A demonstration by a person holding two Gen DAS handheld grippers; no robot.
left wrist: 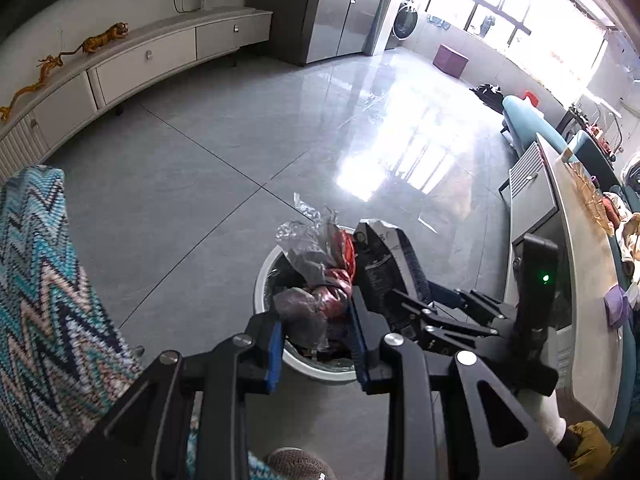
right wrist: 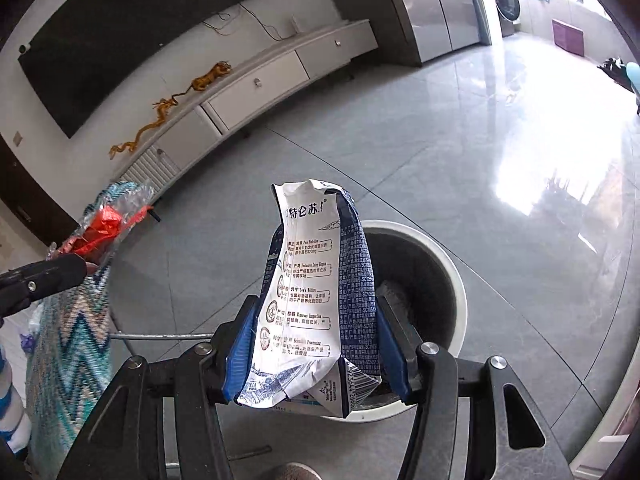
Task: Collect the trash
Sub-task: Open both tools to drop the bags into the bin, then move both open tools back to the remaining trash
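A crushed milk carton (right wrist: 316, 300) is clamped between the blue pads of the right gripper (right wrist: 316, 344) and is held upright over the near rim of a round white trash bin (right wrist: 452, 280). A crumpled clear and red plastic wrapper (left wrist: 320, 280) is gripped by the left gripper (left wrist: 318, 344), also above the bin; in the right wrist view the same wrapper (right wrist: 108, 224) is seen out to the left, clear of the bin's rim.

The bin is lined with a dark bag, and only a greyish patch can be made out inside it; what that is cannot be told. Open grey tiled floor (right wrist: 440, 140) lies all around the bin, with strong window glare on the far side. A zigzag-patterned knitted cover (left wrist: 48, 300) stands near the bin on the left, and the edge of a low table (left wrist: 580, 280) runs along the right.

On the carton's white face, large Chinese characters are printed at the top, with small bilingual lines below, among them "Pure Nutrition" and "Exclusive Dairy Region". A barcode is seen at the crushed lower corner; the dark blue side panel is covered in fine print too small to read.

A long white TV cabinet (right wrist: 256, 84) with golden dragon and tiger figurines (right wrist: 172, 108) lines the far wall beneath a dark screen (right wrist: 120, 40).
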